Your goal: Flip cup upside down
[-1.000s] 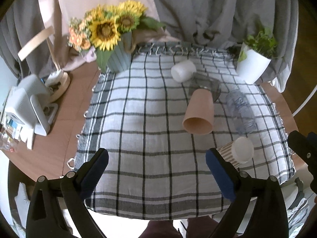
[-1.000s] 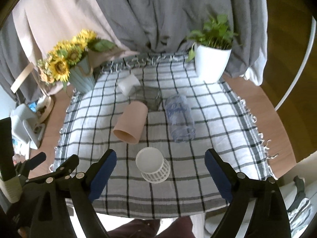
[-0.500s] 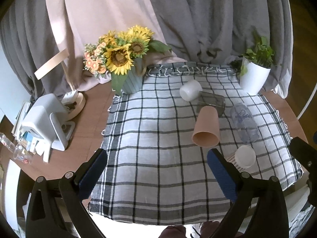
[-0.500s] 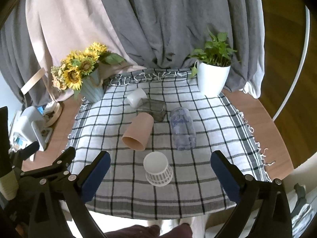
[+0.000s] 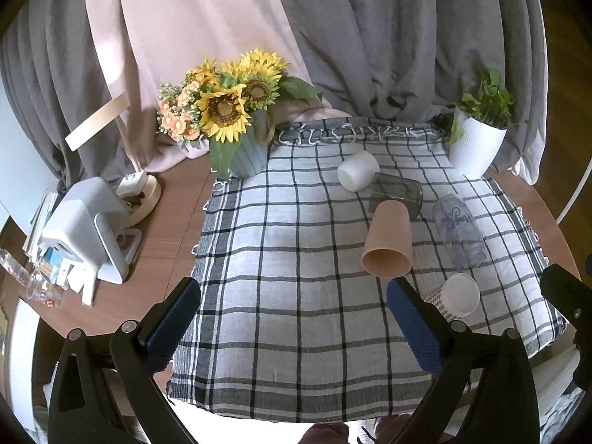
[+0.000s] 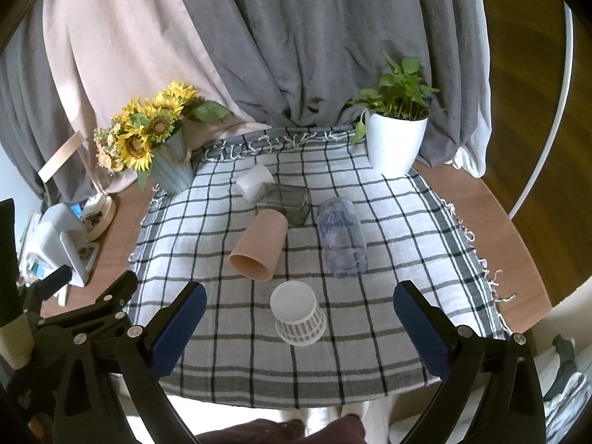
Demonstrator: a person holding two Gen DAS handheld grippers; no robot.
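Observation:
Several cups are on the checked cloth (image 6: 222, 296). A white checked paper cup (image 6: 298, 312) stands upside down near the front, also in the left wrist view (image 5: 457, 296). A tan cup (image 6: 259, 246) (image 5: 388, 244) lies on its side, mouth toward me. A clear printed cup (image 6: 342, 236) (image 5: 458, 231), a dark glass (image 6: 285, 203) (image 5: 397, 194) and a small white cup (image 6: 255, 181) (image 5: 357, 170) also lie on their sides. My left gripper (image 5: 294, 322) and right gripper (image 6: 299, 329) are open, empty, held back above the cloth's front edge.
A sunflower vase (image 6: 168, 162) stands at the back left and a white plant pot (image 6: 394, 144) at the back right. Grey and pink curtains hang behind. A white device (image 5: 87, 229) and clutter sit on the wooden table (image 5: 166, 229) left of the cloth.
Both grippers have drawn back and up from the table, so the cups look smaller and farther. The cups have not moved. Both grippers stay open.

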